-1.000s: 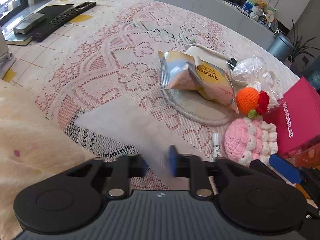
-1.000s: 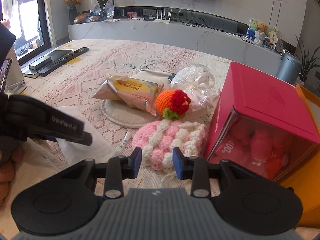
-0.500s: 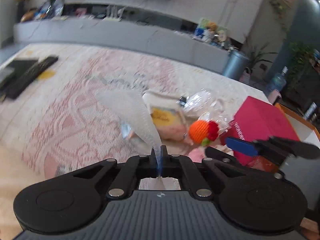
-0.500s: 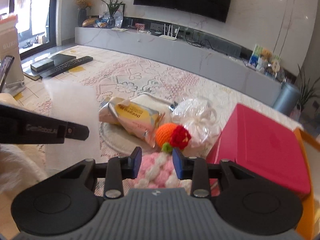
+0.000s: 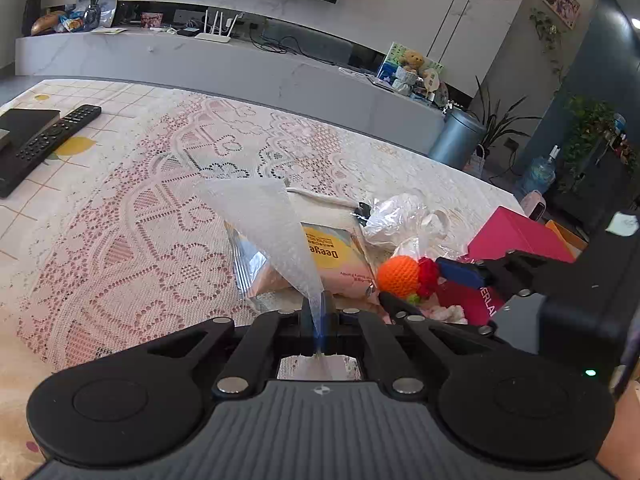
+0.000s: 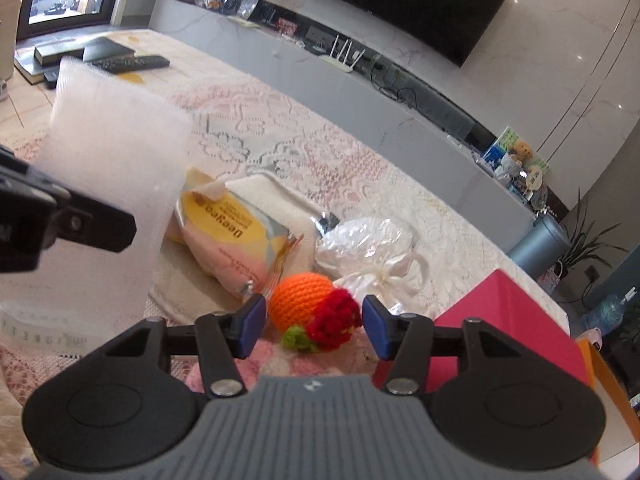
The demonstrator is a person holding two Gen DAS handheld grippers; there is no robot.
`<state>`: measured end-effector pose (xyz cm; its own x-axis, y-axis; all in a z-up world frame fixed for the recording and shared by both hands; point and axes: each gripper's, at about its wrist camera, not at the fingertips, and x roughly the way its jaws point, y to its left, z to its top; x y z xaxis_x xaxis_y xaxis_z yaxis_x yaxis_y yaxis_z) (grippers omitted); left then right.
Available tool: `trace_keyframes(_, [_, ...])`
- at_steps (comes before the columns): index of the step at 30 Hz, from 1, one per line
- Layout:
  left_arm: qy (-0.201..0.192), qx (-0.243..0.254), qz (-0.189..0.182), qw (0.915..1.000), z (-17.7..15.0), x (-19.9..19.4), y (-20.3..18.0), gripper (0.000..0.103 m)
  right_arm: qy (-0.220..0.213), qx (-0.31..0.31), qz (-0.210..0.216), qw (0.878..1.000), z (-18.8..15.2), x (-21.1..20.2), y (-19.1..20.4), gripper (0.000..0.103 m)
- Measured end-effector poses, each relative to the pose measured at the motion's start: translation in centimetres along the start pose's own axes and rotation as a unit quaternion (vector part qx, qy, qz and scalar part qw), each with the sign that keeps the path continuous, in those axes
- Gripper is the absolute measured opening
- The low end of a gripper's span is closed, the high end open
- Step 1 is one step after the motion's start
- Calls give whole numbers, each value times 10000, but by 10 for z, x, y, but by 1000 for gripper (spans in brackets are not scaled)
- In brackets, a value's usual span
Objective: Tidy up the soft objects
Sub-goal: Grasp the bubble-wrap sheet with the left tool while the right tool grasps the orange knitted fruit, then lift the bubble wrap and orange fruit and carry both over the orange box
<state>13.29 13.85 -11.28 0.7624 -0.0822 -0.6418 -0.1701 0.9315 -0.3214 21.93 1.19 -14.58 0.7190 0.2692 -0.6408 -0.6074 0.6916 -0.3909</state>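
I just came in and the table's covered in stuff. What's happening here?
A person is tidying soft items with a gripper in each hand. The left gripper is shut on a sheet of bubble wrap, held up off the lace tablecloth. The right gripper is opening its jaws around the orange crocheted ball, not yet gripping it.

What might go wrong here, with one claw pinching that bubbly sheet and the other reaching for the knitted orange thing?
1. The left gripper pinches the bubble-wrap sheet only by its tip, so it may slip out.
2. The right gripper, its jaws opening, frames the crochet orange without touching it; closing could catch just the red flower.
3. The raised sheet hides part of the snack packet, so a reach there may be misjudged.
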Motion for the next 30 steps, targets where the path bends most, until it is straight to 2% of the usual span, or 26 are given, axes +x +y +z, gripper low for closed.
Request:
trace_keyframes(5, [-32,85,-108,9999,-2,-1,-3,1,-22,69,11,10000,-4,-1,-1,47])
trace_keyframes(10, [-106,62,-141,9998,-2,-3,-3,1,-126,236,96,9996,-8,-22,-5,42])
trace_keyframes(12, [-145,82,-116,9998,-3,-6,-4,1,-139,342,158,9992,-10,-34,-7,5])
trace_keyframes(13, [-168,99,-104,9998,-4,-7,-5,1,-140,430,202,9988,-11,-39,-9,6])
trace_keyframes(14, [-187,119,-102,9997,-4,-8,-6,1,-153,526,269,9981,-12,-44,-10,0])
trace_keyframes(21, [-292,281,-214,9990,-7,-16,-13,1,-182,777,550,9953,-19,-70,-9,0])
trace_keyframes(24, [-258,343,-217,9988,-9,-16,-17,1,-243,634,340,9971,-20,-72,-6,1])
trace_keyframes(25, [-232,347,-196,9989,-9,-15,-17,1,-248,559,281,9977,-20,-69,-6,11])
trace_keyframes(26, [-211,332,-176,9991,-9,-14,-16,1,-229,504,273,9981,-19,-64,-7,28])
trace_keyframes(27, [-197,296,-177,9992,-9,-13,-15,1,-221,462,274,9983,-18,-60,-8,36])
trace_keyframes(28, [-187,259,-184,9993,-8,-12,-13,1,-274,387,273,9985,-16,-56,-9,40])
trace_keyframes(30, [-176,205,-191,9995,-8,-10,-11,1,-303,121,183,9993,-11,-48,-6,40])
